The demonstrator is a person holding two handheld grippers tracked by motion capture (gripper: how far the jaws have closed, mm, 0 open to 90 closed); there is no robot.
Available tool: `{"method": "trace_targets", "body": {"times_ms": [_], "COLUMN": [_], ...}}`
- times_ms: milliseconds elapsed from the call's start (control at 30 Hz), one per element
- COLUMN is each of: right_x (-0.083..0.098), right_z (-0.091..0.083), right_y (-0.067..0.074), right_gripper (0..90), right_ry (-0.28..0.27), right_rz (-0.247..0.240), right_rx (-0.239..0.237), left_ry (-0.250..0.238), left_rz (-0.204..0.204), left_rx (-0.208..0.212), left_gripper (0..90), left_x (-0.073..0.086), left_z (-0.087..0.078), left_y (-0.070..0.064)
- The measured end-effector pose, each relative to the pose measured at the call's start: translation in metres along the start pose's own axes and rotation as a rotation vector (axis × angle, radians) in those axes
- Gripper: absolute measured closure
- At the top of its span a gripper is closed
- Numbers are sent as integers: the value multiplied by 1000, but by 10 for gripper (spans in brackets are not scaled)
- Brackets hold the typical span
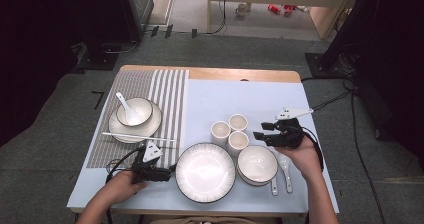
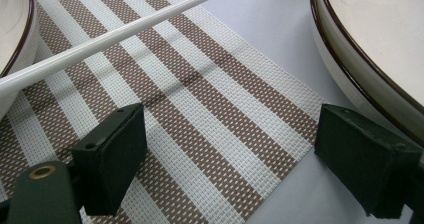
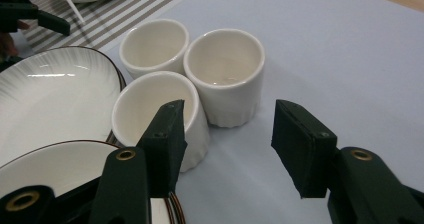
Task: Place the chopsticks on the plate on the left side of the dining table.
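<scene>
Right gripper view: right gripper [image 3: 227, 149] jaws apart, empty, near cups [image 3: 225, 74]; left gripper [image 2: 230, 166] jaws wide, empty.

A lab or studio: dark stands [image 1: 345, 29] and cables [image 1: 360, 149] ring the table [image 1: 240, 75].

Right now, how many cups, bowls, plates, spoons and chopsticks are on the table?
Cups: 3
Bowls: 2
Plates: 2
Spoons: 3
Chopsticks: 1
Total: 11
</scene>
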State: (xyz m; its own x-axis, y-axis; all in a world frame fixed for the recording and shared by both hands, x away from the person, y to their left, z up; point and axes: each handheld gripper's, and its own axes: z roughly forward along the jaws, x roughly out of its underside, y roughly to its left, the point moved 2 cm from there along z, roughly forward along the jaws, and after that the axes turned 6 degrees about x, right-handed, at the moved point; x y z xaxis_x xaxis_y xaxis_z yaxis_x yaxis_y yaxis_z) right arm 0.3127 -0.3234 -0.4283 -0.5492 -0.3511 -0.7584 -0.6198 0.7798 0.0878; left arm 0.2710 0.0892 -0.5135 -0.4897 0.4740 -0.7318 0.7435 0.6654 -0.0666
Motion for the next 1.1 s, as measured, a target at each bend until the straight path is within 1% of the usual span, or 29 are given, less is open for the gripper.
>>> {"method": "trace_targets", "body": {"times_ms": [167, 300, 433, 467, 600, 733, 833, 867, 1033, 1100], "right_x": [5, 10, 15, 18, 27, 35, 41, 43, 49, 53], "right_z": [-4, -10, -17, -19, -23, -25, -28, -29, -29, -30], "right_y": [-1, -5, -9, -11, -16, -20, -24, -25, -28, -29], "right_gripper": [468, 471, 473, 474, 477, 478, 481, 483, 485, 489], "right_ry": [-7, -17, -33, -37, -24, -20, -26, -27, -17, -16], "right_rz": [13, 28, 59, 60, 90, 105, 114, 126, 131, 132], "right_rx": [9, 41, 62, 69, 87, 102, 119, 125, 152, 176], "left_ry": [0, 1, 1, 0, 0, 0, -1, 0, 0, 0], "left_rz": [0, 1, 1, 0, 0, 1, 0, 1, 1, 1], "left_rx": [0, 0, 0, 0, 0, 0, 1, 0, 0, 0], "left_gripper": [135, 135, 135, 135, 135, 135, 135, 135, 135, 135], "left_x": [0, 0, 0, 0, 0, 0, 0, 0, 0, 0], "left_z": [0, 0, 0, 0, 0, 0, 0, 0, 0, 0], "left_y": [0, 0, 0, 0, 0, 0, 0, 0, 0, 0]}}
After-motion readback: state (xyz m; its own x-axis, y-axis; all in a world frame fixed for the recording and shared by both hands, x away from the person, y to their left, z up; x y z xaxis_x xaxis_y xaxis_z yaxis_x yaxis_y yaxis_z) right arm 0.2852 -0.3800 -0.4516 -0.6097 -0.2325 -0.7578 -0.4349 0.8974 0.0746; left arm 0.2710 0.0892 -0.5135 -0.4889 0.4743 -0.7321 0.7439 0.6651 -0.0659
